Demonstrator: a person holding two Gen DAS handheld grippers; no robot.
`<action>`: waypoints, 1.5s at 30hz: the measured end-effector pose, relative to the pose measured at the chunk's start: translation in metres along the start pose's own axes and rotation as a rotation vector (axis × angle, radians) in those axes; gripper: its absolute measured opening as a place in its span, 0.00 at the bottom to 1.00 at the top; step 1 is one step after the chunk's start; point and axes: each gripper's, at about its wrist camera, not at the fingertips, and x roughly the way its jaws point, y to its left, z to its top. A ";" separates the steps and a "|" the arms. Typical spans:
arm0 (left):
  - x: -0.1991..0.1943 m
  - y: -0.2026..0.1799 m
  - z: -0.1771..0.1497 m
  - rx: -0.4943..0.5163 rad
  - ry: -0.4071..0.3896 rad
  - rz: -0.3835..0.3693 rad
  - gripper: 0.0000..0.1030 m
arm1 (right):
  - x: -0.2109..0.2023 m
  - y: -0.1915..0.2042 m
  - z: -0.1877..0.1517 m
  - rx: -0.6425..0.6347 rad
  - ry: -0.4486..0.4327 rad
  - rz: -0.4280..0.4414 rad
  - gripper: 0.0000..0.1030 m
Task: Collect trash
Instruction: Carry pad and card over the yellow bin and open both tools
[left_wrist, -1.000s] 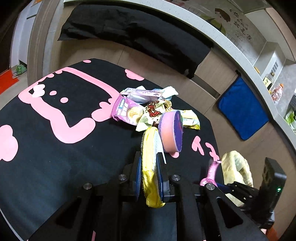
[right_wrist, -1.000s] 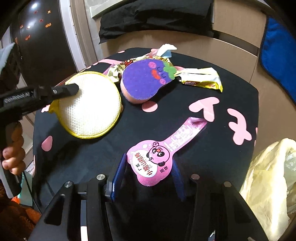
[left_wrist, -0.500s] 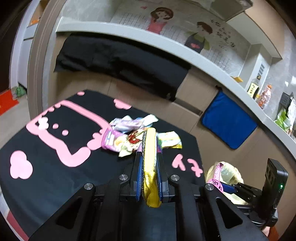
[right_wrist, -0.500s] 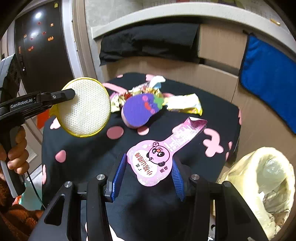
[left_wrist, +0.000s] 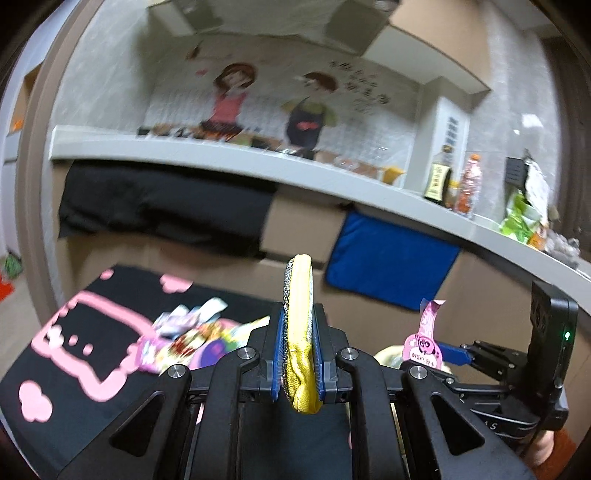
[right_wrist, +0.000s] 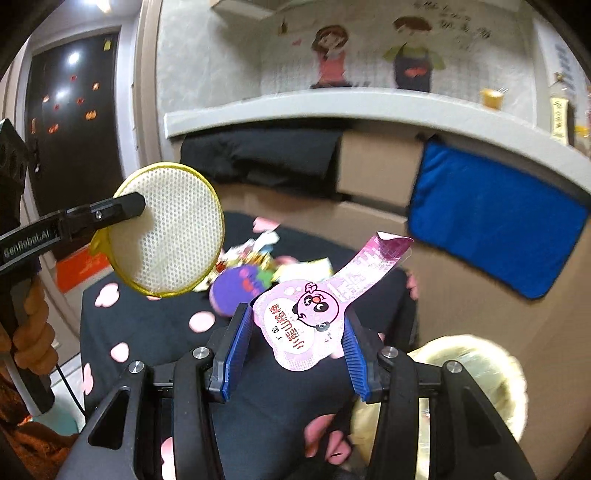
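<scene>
My left gripper is shut on a round yellow-rimmed mesh pad, held edge-on and raised above the table; the pad also shows in the right wrist view. My right gripper is shut on a pink wrapper with a cartoon face, lifted above the table; that wrapper also shows in the left wrist view. A pile of snack wrappers and a purple eggplant-shaped sponge lie on the black table with pink shapes.
A yellowish plastic trash bag stands open below the right gripper, beside the table. A blue cloth and a black cloth hang on the cabinet behind. Bottles stand on the counter above.
Both grippers have risen and tilted up with their loads, so the table has dropped low in both views. The right gripper has moved toward the trash bag.
</scene>
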 end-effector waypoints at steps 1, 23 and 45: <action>0.000 -0.008 0.003 0.011 -0.009 -0.008 0.14 | -0.007 -0.005 0.002 0.000 -0.014 -0.013 0.43; 0.091 -0.127 -0.020 0.146 0.095 -0.148 0.14 | -0.064 -0.128 -0.016 0.140 -0.108 -0.198 0.43; 0.215 -0.164 -0.086 0.073 0.417 -0.302 0.14 | -0.026 -0.215 -0.068 0.298 0.004 -0.257 0.43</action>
